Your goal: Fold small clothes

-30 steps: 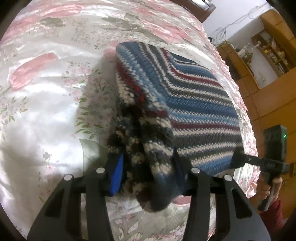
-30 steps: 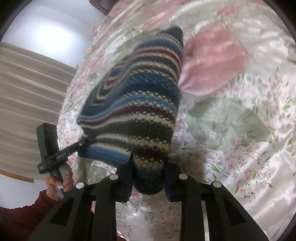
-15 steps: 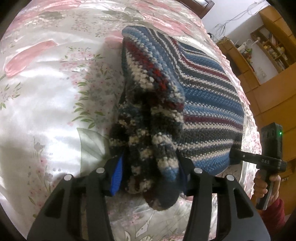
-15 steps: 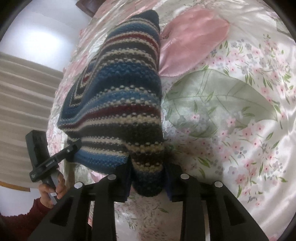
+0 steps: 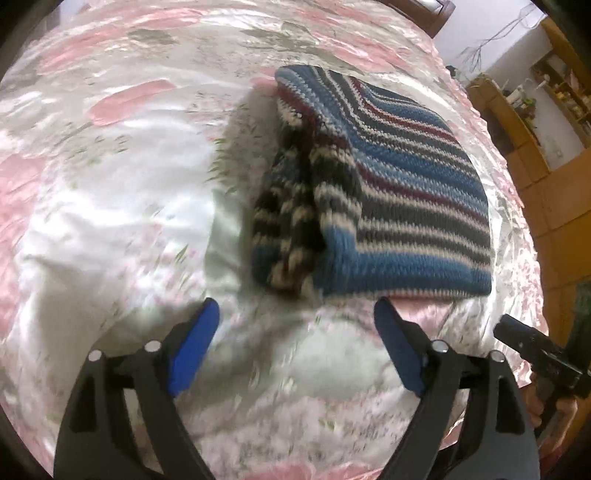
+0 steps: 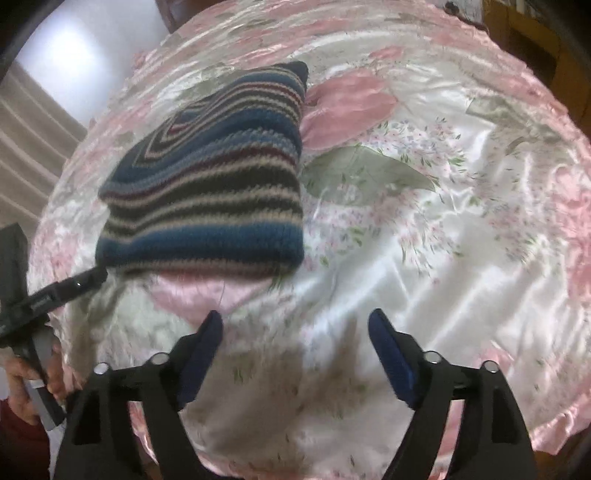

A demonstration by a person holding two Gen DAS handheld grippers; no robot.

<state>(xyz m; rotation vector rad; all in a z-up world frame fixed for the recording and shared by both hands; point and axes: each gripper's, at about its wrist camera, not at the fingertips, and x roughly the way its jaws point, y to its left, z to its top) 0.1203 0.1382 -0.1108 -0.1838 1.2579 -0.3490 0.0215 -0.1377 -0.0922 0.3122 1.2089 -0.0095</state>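
The folded blue, grey and maroon striped knitted garment [image 5: 388, 206] lies flat on the glossy pink-and-white floral satin bedspread [image 5: 110, 221]. The left gripper [image 5: 297, 317] and the right gripper [image 6: 295, 328] hover just short of its near edge, both with jaws spread wide and empty.

Around your work: bedspread, shelves, curtain

You have a satin bedspread [image 5: 110, 192] printed with pink blooms and green leaves filling both views. At 2 o'clock in your left view stand wooden shelves [image 5: 517, 122] with small items too blurred to tell, and a white wall [image 5: 491, 26] at 1 o'clock. At 9 o'clock in your right view hangs a beige curtain [image 6: 26, 147].
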